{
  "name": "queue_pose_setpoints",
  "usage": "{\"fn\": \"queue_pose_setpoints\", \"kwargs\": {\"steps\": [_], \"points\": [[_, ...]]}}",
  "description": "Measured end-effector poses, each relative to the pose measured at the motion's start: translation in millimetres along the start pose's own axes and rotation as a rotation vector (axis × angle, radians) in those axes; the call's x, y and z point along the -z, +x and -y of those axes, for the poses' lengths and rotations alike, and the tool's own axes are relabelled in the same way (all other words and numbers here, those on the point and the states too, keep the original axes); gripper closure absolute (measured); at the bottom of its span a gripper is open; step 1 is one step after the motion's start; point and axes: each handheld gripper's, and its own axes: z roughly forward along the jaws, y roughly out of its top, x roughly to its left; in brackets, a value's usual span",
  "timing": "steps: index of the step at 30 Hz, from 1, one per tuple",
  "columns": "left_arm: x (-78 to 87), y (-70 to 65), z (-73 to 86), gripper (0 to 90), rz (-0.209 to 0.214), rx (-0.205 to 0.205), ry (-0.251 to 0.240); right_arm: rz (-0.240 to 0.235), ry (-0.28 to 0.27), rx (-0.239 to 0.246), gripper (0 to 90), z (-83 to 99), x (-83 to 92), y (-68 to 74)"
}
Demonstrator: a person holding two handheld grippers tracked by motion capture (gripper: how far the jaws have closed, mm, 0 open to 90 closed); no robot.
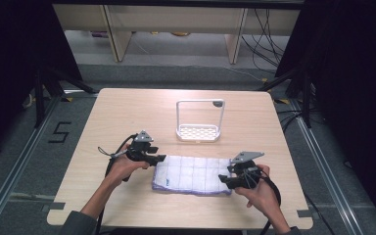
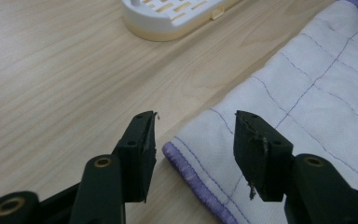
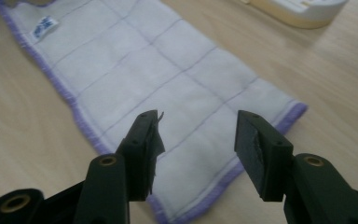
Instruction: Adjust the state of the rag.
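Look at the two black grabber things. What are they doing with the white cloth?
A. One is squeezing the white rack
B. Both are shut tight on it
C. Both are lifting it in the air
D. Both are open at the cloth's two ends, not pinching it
D: the left gripper and right gripper each have their jaws spread apart at one end of the cloth, which lies flat on the table.

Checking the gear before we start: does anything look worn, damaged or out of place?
The jaw pads are frayed: bits peel off the left gripper and right gripper. The cloth lies flat and the white rack stands upright.
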Motion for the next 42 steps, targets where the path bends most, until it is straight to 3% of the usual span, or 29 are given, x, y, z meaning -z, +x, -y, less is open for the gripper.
{"fn": "queue_pose_setpoints", "kwargs": {"steps": [3,5,6,7,11,13,17,18,19,20,25,26,31,37,39,40,42], "points": [[-4.7,-0.1,-3.0,49.4,0.007,-0.011,0.016,-0.013,-0.002,0.012,51.6,2.5,-0.6,8.9],[-8.9,-0.5,-5.4,49.1,0.007,-0.013,0.023,-0.029,0.005,0.046,52.3,4.0,-4.1,16.9],[-10.2,-1.0,-6.3,49.0,0.004,-0.019,0.023,-0.042,0.015,0.028,52.8,4.4,-5.1,21.5],[-11.6,-2.0,-6.4,49.0,0.004,-0.022,0.022,-0.027,0.013,0.054,52.9,4.9,-7.9,22.9],[-17.3,-2.8,-4.7,52.2,0.025,-0.047,0.054,-0.043,0.046,0.056,60.0,9.4,-15.2,25.8],[-18.0,-1.6,-4.0,56.6,0.034,-0.060,0.059,-0.037,0.060,0.053,65.4,11.8,-17.3,25.2],[-18.0,-1.2,-2.1,74.4,0.045,-0.098,0.068,-0.009,0.091,0.060,75.6,14.8,-19.1,23.1],[-17.5,-3.2,-1.3,74.4,0.051,-0.099,0.073,-0.011,0.096,0.068,80.3,16.3,-20.0,21.4],[-17.5,-5.6,-0.3,81.7,0.062,-0.115,0.079,-0.006,0.098,0.092,84.8,19.7,-24.2,18.6],[-17.6,-6.0,0.1,82.5,0.060,-0.133,0.087,-0.011,0.125,0.088,85.6,19.8,-24.1,18.5],[-15.6,-9.6,4.1,85.1,0.052,-0.128,0.096,-0.010,0.125,0.096,88.8,19.3,-25.6,18.4],[-14.3,-9.5,4.9,85.2,0.054,-0.151,0.097,-0.014,0.125,0.099,89.1,19.2,-25.8,18.0],[-6.2,-15.0,10.2,85.6,0.046,-0.159,0.100,-0.016,0.130,0.102,90.0,17.4,-26.6,15.7],[9.1,-31.1,30.7,85.7,0.049,-0.162,0.097,-0.003,0.141,0.092,90.0,13.0,-29.0,9.2],[16.5,-41.0,39.6,85.6,0.050,-0.181,0.099,-0.005,0.146,0.072,90.0,8.7,-31.8,3.5],[18.8,-44.2,42.0,85.6,0.051,-0.189,0.099,-0.004,0.141,0.085,90.0,7.4,-33.2,0.9],[23.0,-52.3,47.8,85.6,0.051,-0.184,0.095,-0.003,0.144,0.073,90.0,2.8,-36.4,-3.2]]}}
